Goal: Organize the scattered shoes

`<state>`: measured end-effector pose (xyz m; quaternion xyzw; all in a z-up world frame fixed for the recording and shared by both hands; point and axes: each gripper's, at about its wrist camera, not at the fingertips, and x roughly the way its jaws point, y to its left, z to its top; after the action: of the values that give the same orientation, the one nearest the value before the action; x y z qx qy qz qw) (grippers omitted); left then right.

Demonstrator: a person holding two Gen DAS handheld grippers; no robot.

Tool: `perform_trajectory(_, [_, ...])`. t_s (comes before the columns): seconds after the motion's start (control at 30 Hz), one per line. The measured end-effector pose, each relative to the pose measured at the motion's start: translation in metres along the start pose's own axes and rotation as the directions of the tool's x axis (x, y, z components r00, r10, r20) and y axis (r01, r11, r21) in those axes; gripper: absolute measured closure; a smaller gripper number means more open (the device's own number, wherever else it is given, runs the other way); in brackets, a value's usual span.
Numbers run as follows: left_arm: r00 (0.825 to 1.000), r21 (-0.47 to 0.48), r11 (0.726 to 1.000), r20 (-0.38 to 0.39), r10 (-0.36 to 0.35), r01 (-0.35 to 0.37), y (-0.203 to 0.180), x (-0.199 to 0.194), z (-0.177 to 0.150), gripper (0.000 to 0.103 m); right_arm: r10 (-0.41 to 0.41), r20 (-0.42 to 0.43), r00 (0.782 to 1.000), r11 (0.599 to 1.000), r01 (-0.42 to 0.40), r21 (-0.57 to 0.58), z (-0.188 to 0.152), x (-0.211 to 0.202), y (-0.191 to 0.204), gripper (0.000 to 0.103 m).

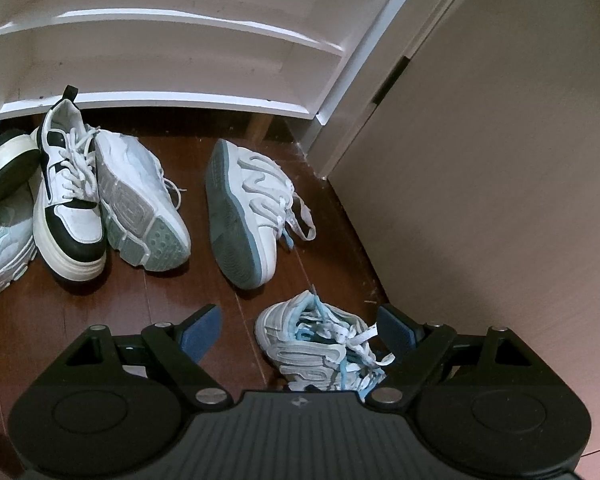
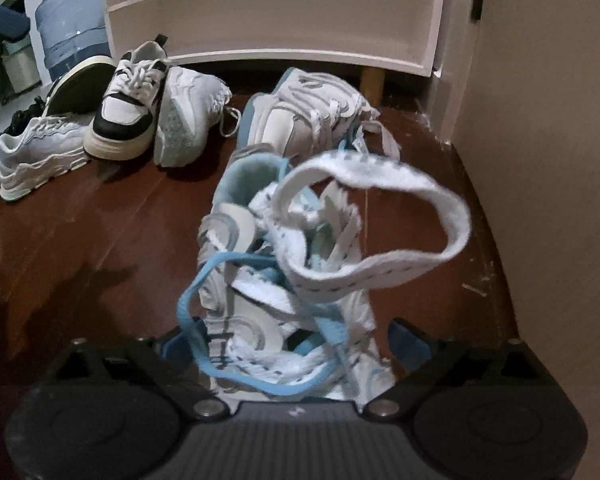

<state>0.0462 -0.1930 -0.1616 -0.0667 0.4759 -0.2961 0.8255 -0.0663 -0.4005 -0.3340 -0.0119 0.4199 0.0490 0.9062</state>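
The left gripper hangs with its jaws spread wide and nothing between them, above the dark wooden floor. Under it a white and blue sneaker sits near the floor's right edge, just beside the beige wall, its blue and white laces loose.

The right gripper has its blue fingers on either side of that same white and blue sneaker; whether they press it or only flank it cannot be told, the picture being blurred. A white lace loop stands up close to the lens.

Its mate lies on its side further on, sole to the left. At the floor's left edge a black and white sneaker stands upright, touching a white trainer tipped on its side. The white shoe rack stands at the far edge, its visible shelves bare
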Motion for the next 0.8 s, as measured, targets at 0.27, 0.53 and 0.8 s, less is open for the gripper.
perform_trajectory(0.27, [1.0, -0.015, 1.0, 0.005, 0.014, -0.014, 0.002, 0.0, 0.0, 0.018, -0.149, 0.0, 0.989, 0.978, 0.148, 0.149, 0.003, 0.005, 0.011, 0.011])
perform_trajectory(0.53, [1.0, -0.031, 1.0, -0.007, 0.007, -0.007, 0.004, 0.005, 0.001, 0.018, -0.225, -0.033, 0.974, 0.938, 0.226, 0.263, 0.014, 0.013, 0.01, 0.011])
perform_trajectory(0.8, [1.0, -0.064, 0.998, -0.021, 0.021, -0.022, 0.009, 0.012, 0.003, 0.018, -0.246, -0.051, 0.968, 0.898, 0.247, 0.365, 0.017, 0.016, 0.014, 0.012])
